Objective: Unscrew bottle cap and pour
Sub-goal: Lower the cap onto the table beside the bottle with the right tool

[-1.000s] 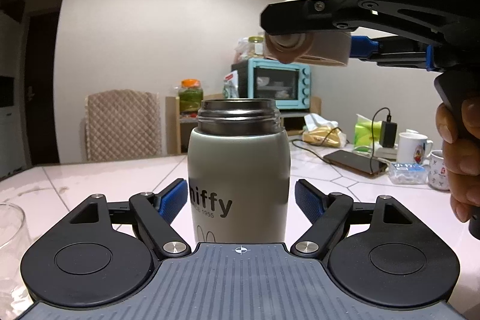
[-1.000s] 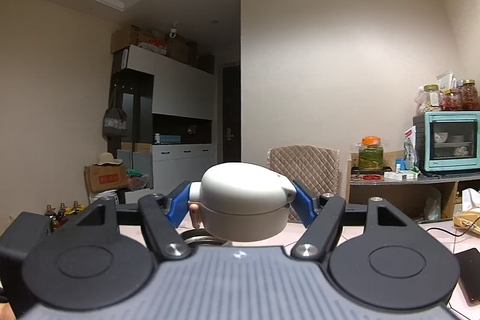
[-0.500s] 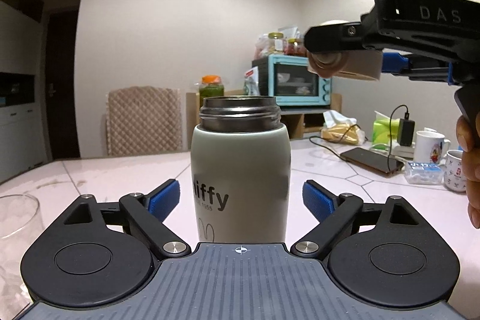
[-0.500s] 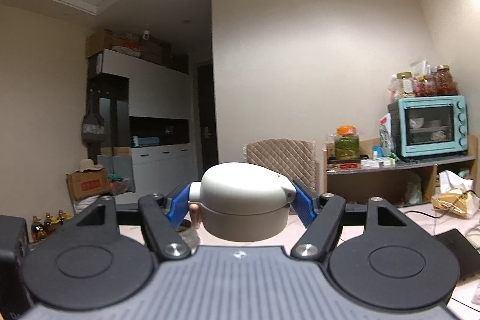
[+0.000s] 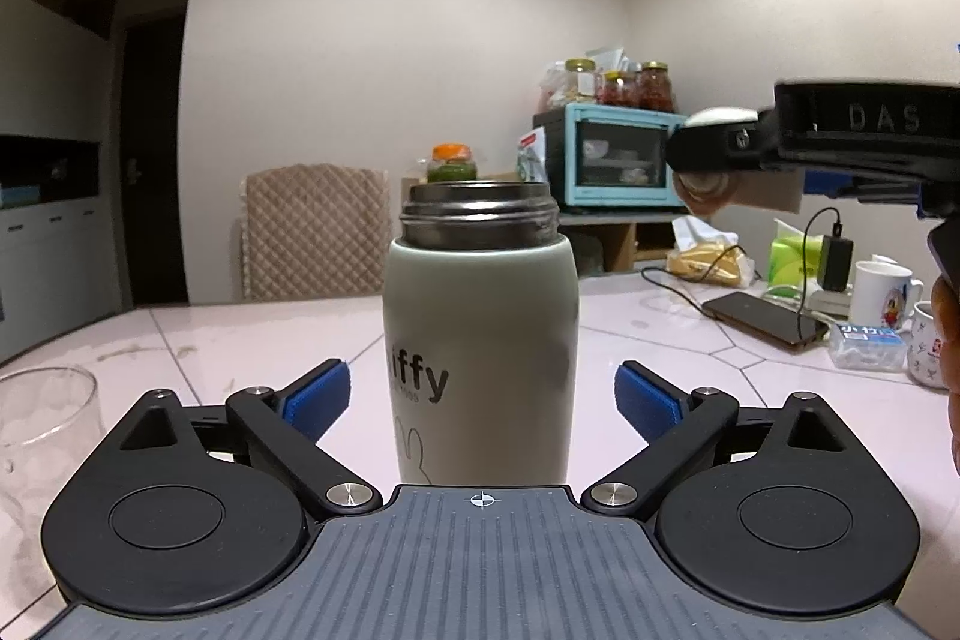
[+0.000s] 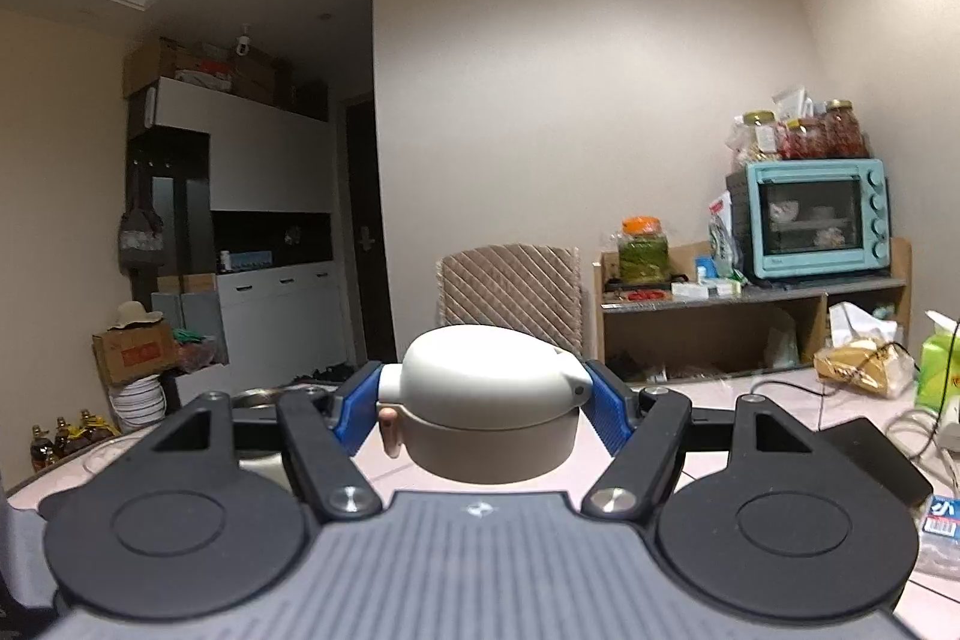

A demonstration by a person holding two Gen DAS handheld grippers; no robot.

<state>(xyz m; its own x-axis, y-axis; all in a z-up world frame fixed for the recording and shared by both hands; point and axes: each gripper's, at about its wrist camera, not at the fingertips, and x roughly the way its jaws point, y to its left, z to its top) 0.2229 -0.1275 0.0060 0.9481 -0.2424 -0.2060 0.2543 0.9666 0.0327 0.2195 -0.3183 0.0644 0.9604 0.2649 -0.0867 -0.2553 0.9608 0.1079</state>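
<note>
At centre frame of the left wrist view stands the bottle (image 5: 480, 358), a pale grey flask with dark lettering, upright on the bench (image 5: 660, 334), its steel threaded mouth bare and uncapped. Either side of its lower body sit the blue pads (image 5: 317, 396) of the left hand-held gripper (image 5: 480, 397); its jaws are opening, the bottle between them but clear of both pads, with bench showing in the gaps.

Up at the right of that view, above and well apart from the bottle's mouth, the right hand-held gripper (image 5: 714, 160) reaches in sideways with the cap (image 5: 720, 118) in its jaws. In the right wrist view the same cap (image 6: 489, 400), white domed top over a grey skirt, fills the centre just above the gripper body, clamped between the blue pads of the right hand-held gripper (image 6: 486, 403), which press on it from both sides. A fingertip shows at the right edge of the left wrist view, on the gripper's handle.

At the lower left edge of the left wrist view a clear glass (image 5: 42, 436) stands on the bench, near the left hand-held gripper. To the right of the bottle, further back, lie a phone (image 5: 762, 319) with a cable, and two mugs (image 5: 882, 286). Behind, a turquoise oven (image 5: 612, 157) sits on a shelf with jars on top, and a quilted chair back (image 5: 315, 232) shows left of the bottle.
</note>
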